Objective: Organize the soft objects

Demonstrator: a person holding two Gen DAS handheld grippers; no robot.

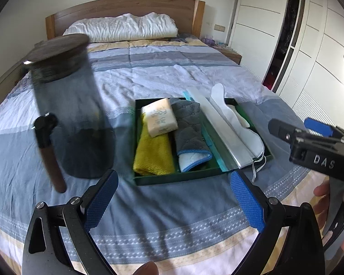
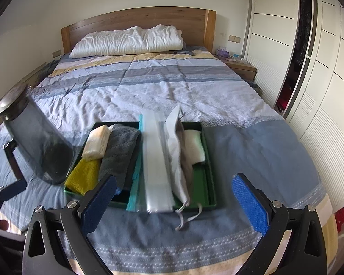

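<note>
A dark green tray lies on the striped bedspread. It holds a yellow towel, a cream tissue pack, a grey oven mitt, a clear zip bag and a white face mask. My left gripper is open and empty, in front of the tray. My right gripper is open and empty near the tray's front edge; it also shows in the left wrist view.
A smoky glass jar with a dark lid stands left of the tray, with a brown-handled tool beside it. A white pillow lies at the wooden headboard. White wardrobes line the right.
</note>
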